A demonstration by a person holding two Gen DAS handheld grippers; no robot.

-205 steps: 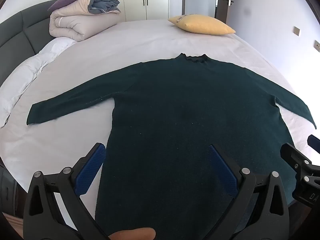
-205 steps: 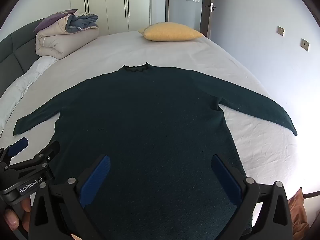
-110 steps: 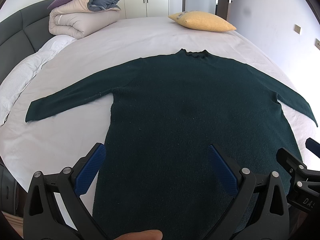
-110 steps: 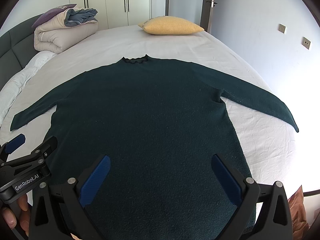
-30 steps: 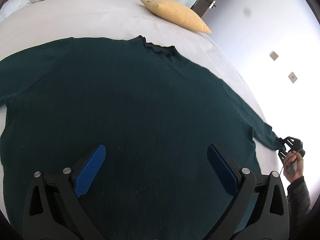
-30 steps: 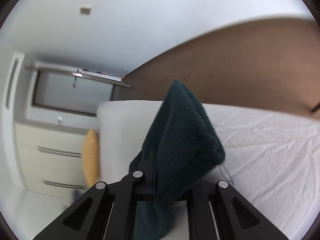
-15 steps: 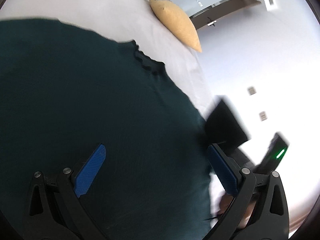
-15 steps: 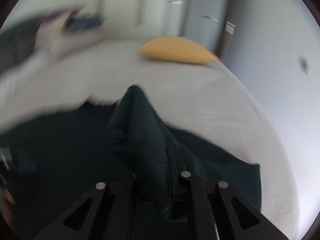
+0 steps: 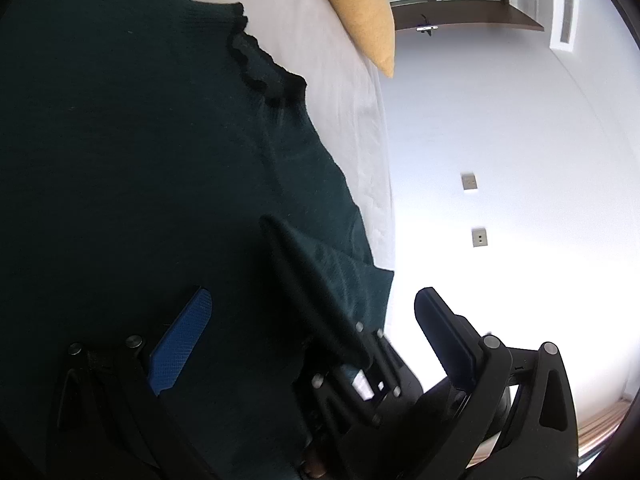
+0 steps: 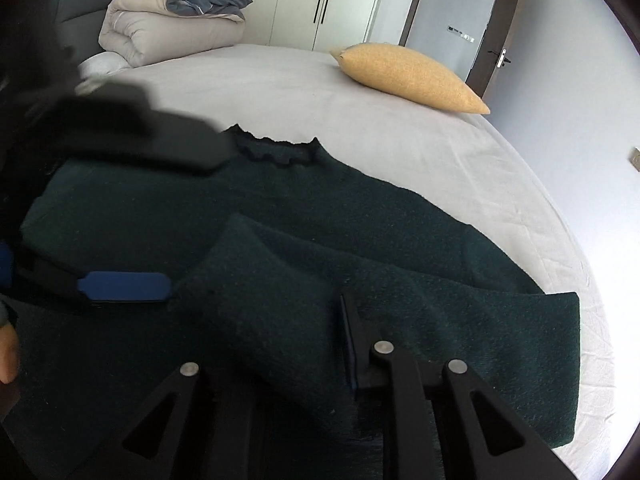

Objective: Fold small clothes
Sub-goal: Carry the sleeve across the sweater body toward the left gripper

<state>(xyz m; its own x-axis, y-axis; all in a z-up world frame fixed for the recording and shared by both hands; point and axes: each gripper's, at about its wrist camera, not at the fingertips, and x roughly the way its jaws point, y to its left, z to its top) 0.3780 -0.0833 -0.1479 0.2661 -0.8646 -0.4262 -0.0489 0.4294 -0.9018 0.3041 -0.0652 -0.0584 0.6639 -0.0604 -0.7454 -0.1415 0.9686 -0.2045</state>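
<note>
Lying flat across the white bed (image 10: 400,128), front down or up impossible to tell: a dark green knitted sweater (image 10: 132,216), its ruffled collar (image 10: 276,150) pointing toward the yellow pillow (image 10: 408,76) near the far edge. Showing a fine, slightly fuzzy knit, almost black in the shaded parts and clearly teal-green where the light is catching it. Lying doubled back over the body: the sleeve (image 10: 460,312) on the right-hand side, forming a thick band that is running from the bed's right edge inward, with its cuff end rising into a soft hump in front of the right gripper (image 10: 348,344). Pinching that sleeve cloth between nearly closed jaws, the right gripper, with fabric bunching on both sides of its fingers. Hovering just above the sweater's body in the left wrist view, the left gripper (image 9: 312,336), jaws spread wide, blue pads (image 9: 180,344) exposed and grasping nothing; appearing in the same view between its fingers, the right gripper's dark body with the folded sleeve beside it. Resting at the head of the bed, well apart from the sweater, a rolled beige duvet (image 10: 168,28) with grey bedding on top. Standing behind, pale wardrobe doors (image 10: 320,0).
</note>
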